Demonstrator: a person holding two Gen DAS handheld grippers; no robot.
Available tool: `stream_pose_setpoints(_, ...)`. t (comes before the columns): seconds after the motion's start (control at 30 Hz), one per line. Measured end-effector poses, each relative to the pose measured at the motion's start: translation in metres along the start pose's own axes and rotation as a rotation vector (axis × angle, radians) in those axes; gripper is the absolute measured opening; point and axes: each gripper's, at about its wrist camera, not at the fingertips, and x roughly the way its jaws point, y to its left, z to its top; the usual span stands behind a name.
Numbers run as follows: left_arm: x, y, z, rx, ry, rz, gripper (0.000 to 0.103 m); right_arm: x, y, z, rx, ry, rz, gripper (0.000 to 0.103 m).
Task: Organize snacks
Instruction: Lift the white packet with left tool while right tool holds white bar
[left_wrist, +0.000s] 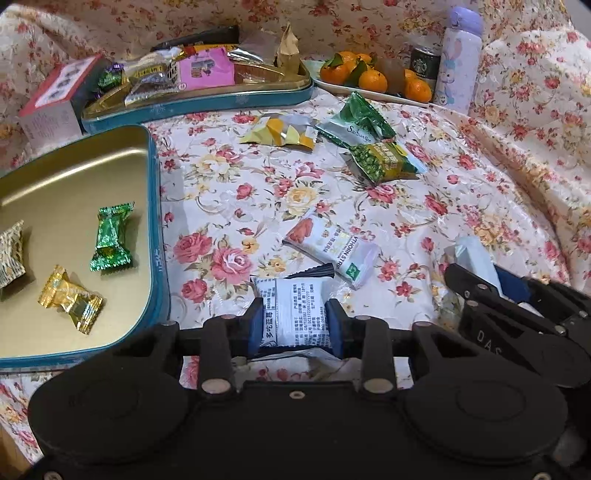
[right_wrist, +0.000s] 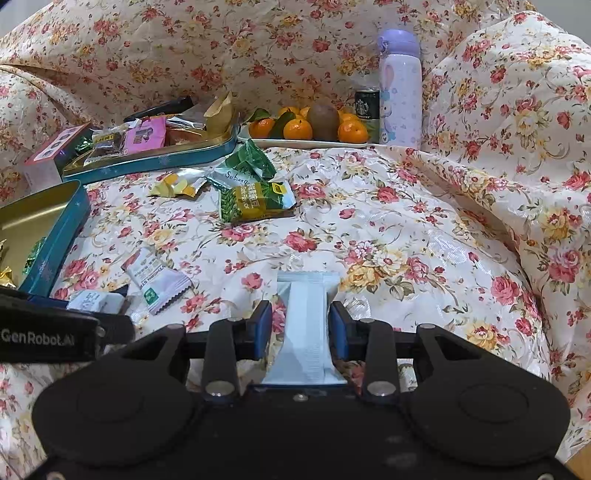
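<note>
My left gripper (left_wrist: 294, 317) is shut on a white snack packet with black print (left_wrist: 293, 314), low over the floral cloth, just right of the open teal tin (left_wrist: 157, 206). The tin holds a green candy (left_wrist: 110, 240), a gold candy (left_wrist: 72, 299) and a pale wrapped piece (left_wrist: 11, 254). My right gripper (right_wrist: 300, 321) is shut on a plain pale-blue packet (right_wrist: 306, 325), to the right of the left gripper (right_wrist: 55, 332). Loose on the cloth lie a white hawthorn strip packet (left_wrist: 336, 247), a yellow packet (left_wrist: 280, 131) and two green packets (left_wrist: 356, 118) (left_wrist: 384, 162).
A second teal tin (left_wrist: 207, 98) full of mixed snacks stands at the back, with a pink-white box (left_wrist: 55, 99) to its left. A plate of tangerines (left_wrist: 369, 79), a Starbucks can (left_wrist: 424, 62) and a purple bottle (left_wrist: 460, 55) stand back right. Folded floral cloth rises on the right.
</note>
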Motion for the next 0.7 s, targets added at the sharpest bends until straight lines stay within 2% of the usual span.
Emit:
stream_pose_setpoints(0.07, -0.002, 0.004, 0.002, -0.022, 0.009, -0.02, 0.042, -0.001, 0.0, 0.0, 0.0, 0.001, -0.005, 0.024)
stream_pose_setpoints(0.4, -0.037, 0.0, -0.009, 0.012, -0.022, -0.033, 0.042, -0.025, -0.009, 0.0, 0.12, 0.039, 0.081, 0.023)
stream_pose_setpoints(0.7, -0.072, 0.009, -0.042, 0.039, -0.032, -0.002, 0.042, -0.072, 0.02, -0.02, 0.035, 0.065, 0.181, 0.023)
